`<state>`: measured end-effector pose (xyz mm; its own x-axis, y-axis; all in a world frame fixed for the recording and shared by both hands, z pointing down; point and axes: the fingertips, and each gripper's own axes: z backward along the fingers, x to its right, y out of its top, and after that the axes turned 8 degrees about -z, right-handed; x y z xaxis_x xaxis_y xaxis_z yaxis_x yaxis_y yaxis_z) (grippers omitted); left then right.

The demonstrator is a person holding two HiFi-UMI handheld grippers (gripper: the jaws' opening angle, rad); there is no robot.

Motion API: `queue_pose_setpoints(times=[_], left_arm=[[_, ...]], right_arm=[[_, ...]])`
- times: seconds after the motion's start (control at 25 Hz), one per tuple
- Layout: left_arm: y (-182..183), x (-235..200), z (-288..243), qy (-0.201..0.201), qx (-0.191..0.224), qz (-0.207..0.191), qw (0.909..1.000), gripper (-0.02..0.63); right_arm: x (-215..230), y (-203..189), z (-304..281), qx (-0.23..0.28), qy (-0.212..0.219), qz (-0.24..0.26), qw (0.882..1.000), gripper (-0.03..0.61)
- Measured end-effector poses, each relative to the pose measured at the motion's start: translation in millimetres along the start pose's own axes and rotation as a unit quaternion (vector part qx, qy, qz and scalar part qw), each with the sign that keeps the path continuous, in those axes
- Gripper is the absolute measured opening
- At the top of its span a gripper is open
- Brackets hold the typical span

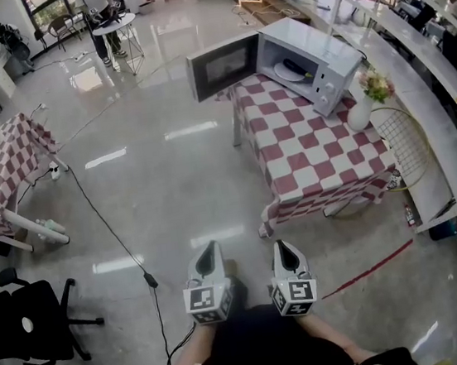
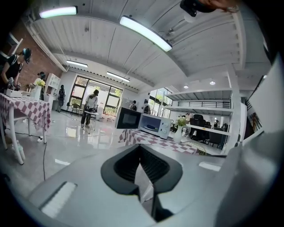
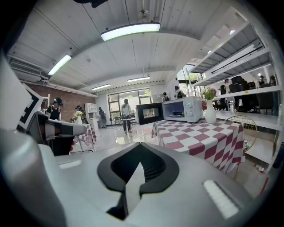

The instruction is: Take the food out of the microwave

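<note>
A white microwave (image 1: 309, 62) stands on a red-and-white checked table (image 1: 316, 153) with its door (image 1: 226, 65) swung open to the left. A white plate of food (image 1: 291, 71) lies inside. The microwave (image 2: 153, 125) also shows far ahead in the left gripper view, and the microwave (image 3: 185, 109) with its plate (image 3: 176, 113) shows in the right gripper view. My left gripper (image 1: 210, 251) and right gripper (image 1: 280, 247) hang side by side over the floor, well short of the table. Both are shut on nothing: left gripper (image 2: 140, 146), right gripper (image 3: 141, 146).
A white vase with flowers (image 1: 361, 110) stands on the table beside the microwave. A wire basket (image 1: 403, 142) sits to the table's right. A black cable (image 1: 110, 231) crosses the floor. A black office chair (image 1: 26, 325) and a second checked table (image 1: 2, 174) are at left.
</note>
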<state>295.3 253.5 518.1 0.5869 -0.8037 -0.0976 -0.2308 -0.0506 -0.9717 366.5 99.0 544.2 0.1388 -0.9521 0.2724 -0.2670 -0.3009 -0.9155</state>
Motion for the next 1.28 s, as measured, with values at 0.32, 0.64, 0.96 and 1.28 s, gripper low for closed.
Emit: queue_pose_setpoints(times=[0.32, 0.64, 0.96, 1.28], left_arm=[[15.6, -26.8, -37.0, 0.009, 0.003, 0.018, 0.9998, 0.008], [24.7, -49.0, -73.6, 0.001, 0.000, 0.026, 0.9997, 0.008], [30.1, -71.5, -104.3, -0.003, -0.006, 0.023, 0.9997, 0.008], [36.8, -91.3, -127.6, -0.013, -0.002, 0.020, 0.9997, 0.008]], right_arm=[[1.0, 19.0, -42.8, -0.003, -0.002, 0.005, 1.000, 0.001], [-4.9, 26.8, -82.8, -0.006, -0.006, 0.005, 1.000, 0.002], [-10.2, 32.3, -118.1, -0.006, -0.004, -0.005, 1.000, 0.002], [-14.8, 39.5, -146.9, 0.004, -0.015, -0.003, 1.000, 0.002]])
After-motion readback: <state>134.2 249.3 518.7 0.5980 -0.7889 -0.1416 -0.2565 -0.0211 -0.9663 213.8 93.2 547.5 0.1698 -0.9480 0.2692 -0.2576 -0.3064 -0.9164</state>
